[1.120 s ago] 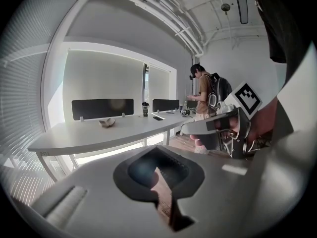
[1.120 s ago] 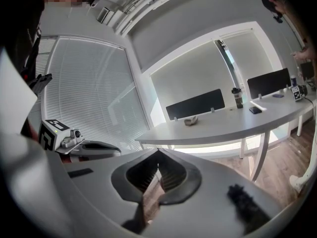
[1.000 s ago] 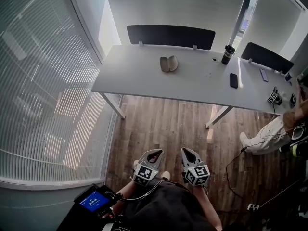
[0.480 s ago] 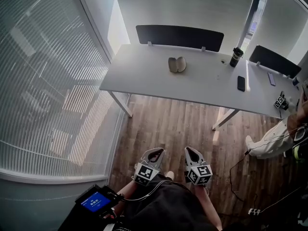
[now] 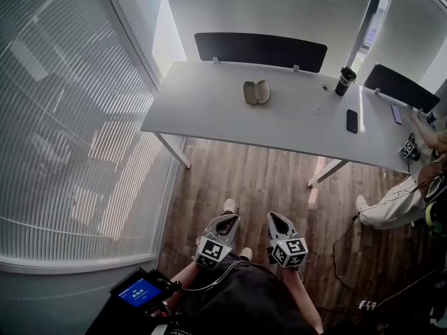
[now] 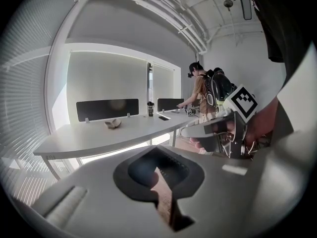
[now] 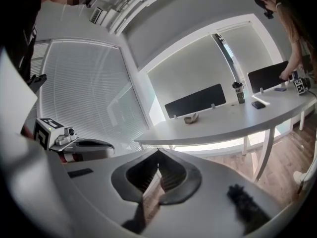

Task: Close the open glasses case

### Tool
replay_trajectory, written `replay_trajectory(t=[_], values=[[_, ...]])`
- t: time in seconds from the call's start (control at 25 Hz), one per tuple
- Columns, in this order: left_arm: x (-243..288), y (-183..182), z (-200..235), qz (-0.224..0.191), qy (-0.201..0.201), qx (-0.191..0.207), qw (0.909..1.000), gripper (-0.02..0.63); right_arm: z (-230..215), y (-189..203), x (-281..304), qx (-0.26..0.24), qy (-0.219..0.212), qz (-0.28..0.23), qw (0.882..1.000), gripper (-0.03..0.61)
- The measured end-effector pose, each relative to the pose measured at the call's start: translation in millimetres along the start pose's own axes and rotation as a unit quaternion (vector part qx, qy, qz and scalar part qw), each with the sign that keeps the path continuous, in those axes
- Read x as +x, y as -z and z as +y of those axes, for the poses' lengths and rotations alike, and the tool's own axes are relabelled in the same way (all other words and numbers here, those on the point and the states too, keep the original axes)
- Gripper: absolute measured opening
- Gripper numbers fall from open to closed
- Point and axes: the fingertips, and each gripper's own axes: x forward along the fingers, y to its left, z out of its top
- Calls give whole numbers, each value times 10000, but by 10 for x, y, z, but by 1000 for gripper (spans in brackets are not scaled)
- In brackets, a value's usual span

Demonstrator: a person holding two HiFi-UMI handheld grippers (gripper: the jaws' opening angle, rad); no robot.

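While the open glasses case (image 5: 256, 92) lies toward the white table's (image 5: 209, 110) far edge, left gripper (image 5: 226, 219) and right gripper (image 5: 274, 218) hang well short of that table, jaws pressed together, empty.

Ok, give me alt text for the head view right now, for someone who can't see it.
An open glasses case lies on a long white table, far across a wood floor from the grippers. The left gripper and right gripper are held low at the bottom of the frame, jaws together, holding nothing.
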Motion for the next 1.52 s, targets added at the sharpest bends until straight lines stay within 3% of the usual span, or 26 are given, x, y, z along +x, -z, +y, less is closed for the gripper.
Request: replay_trajectory(t=[0.32,0.8,1.52], values=[[305,-157,290,-97,107,-190,9997,6,-114,-69,305,-205,29,271,9994,5],[910,-460,815,77,225,-489,9985,6,-486,-489,852,-279,153,421,9986,5],[1457,-622,1840,-189,407,-456,9979,6,-536,-884,1919,-615,179,762,9950,5]])
